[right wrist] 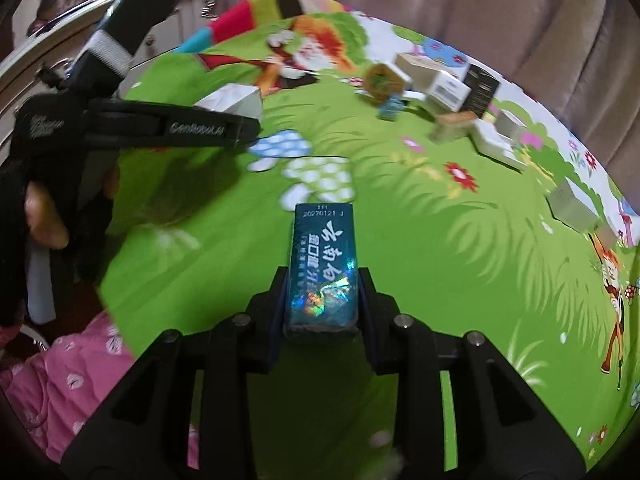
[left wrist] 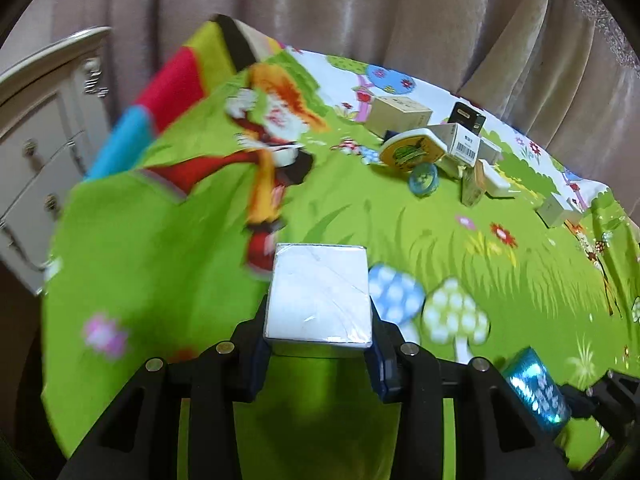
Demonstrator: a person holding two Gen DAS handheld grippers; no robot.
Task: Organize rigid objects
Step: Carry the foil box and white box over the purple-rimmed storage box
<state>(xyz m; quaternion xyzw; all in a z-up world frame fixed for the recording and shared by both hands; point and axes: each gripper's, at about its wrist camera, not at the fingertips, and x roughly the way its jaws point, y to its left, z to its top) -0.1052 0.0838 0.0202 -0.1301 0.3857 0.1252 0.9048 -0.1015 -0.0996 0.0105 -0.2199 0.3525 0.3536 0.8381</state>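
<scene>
My left gripper is shut on a white box, held above the green cartoon sheet. In the right wrist view that same gripper reaches in from the left with the white box in it. My right gripper is shut on a narrow teal box with white lettering and a shiny patch. The teal box also shows at the lower right of the left wrist view. A pile of several boxes lies at the far right of the sheet, the same pile in the right wrist view.
A round teal tin and a yellow-rimmed lid lie by the pile. A lone white box sits near the right edge. A white dresser stands left of the bed. Curtains hang behind. A pink garment is at lower left.
</scene>
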